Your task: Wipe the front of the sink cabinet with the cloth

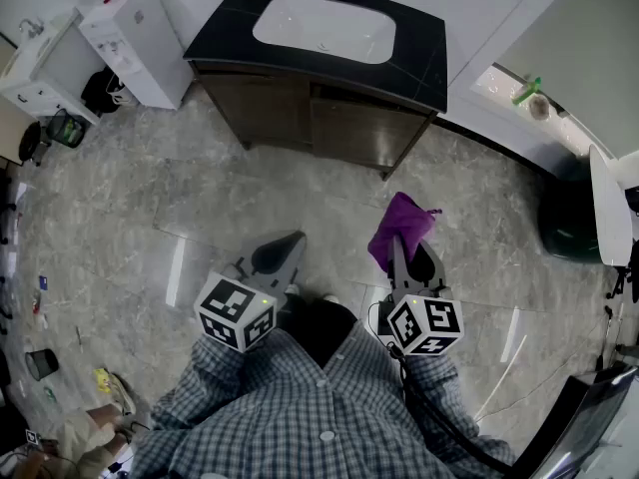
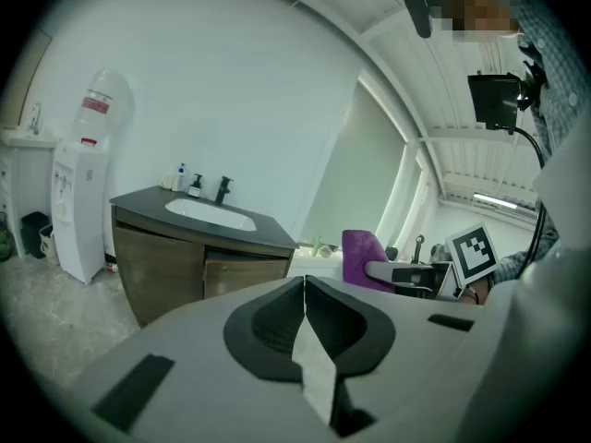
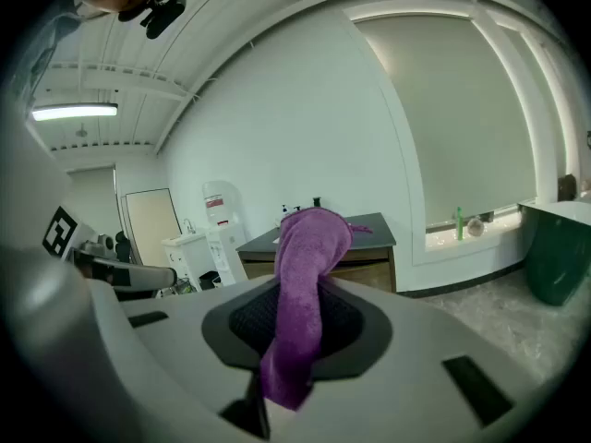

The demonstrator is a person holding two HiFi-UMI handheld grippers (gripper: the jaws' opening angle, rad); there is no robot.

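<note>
At the far left a white dispenser [image 1: 135, 33] stands against the wall, just beside the cabinet [image 1: 319, 118], and small litter on the floor below it is too small to name. The left gripper [image 1: 283, 255] hangs low over the marble floor [image 1: 120, 218], well short of the cabinet, with its jaws pressed together and nothing between them. The cabinet stands ahead against the back wall, dark wood under a black top with a white sink [image 1: 324, 28] set in it. From the head view its front is steeply foreshortened, so only a narrow band of its doors shows, and the tap and bottles behind the sink are cut off by the top edge. To the right, the right gripper [image 1: 407, 259] is clamped on the purple cloth [image 1: 401, 226], which stands up out of the jaws in a bunched fold and also trails down behind them. Cloth and gripper are well apart from the cabinet front, touching nothing on it. In the right gripper view the cloth covers the middle of the cabinet, leaving only its right door and top edge clear. The person's checked shirt [image 1: 319, 407] hides the hands and the gripper handles. At the far right a dark green bin [image 1: 569, 218] stands by the sill, partly cut off by a white panel
</note>
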